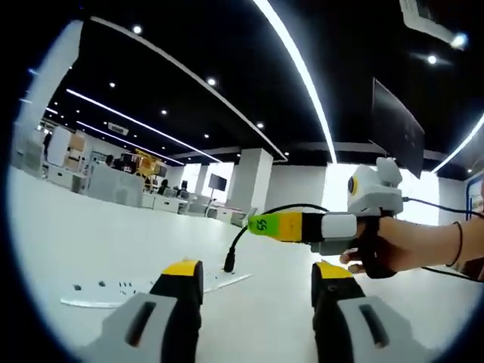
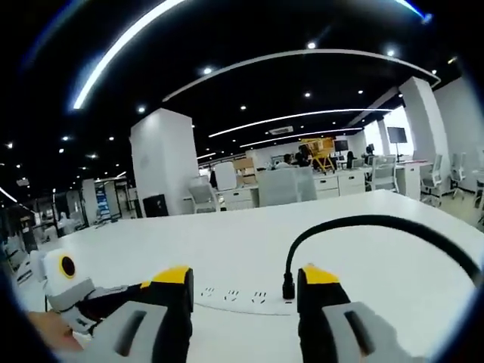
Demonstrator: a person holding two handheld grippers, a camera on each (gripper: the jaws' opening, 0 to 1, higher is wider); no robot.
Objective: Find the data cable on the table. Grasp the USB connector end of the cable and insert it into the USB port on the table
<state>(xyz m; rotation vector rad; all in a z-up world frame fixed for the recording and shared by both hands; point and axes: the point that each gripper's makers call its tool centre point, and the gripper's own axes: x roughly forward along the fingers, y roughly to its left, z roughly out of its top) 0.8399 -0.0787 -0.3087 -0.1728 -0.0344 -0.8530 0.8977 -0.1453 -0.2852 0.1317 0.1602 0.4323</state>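
A black data cable [image 2: 363, 221] arcs in from the right and drops to its plug [image 2: 288, 286], which stands upright just inside my right jaw. The plug's tip meets the white power strip [image 2: 234, 296] lying flat on the table; I cannot tell if it sits in a port. My right gripper [image 2: 245, 276] is open, its jaws wide apart and nothing pinched between them. In the left gripper view the plug [image 1: 228, 263] hangs over the strip [image 1: 144, 293], with the right gripper [image 1: 261, 224] level above it in a hand. My left gripper [image 1: 257, 270] is open and holds nothing.
The white table [image 1: 91, 242] stretches wide around the strip. The left gripper [image 2: 91, 295] comes into the right gripper view low at the left. Desks, chairs and a white pillar [image 2: 162, 162] stand far behind the table. A thin black wire [image 1: 435, 204] runs off the right gripper.
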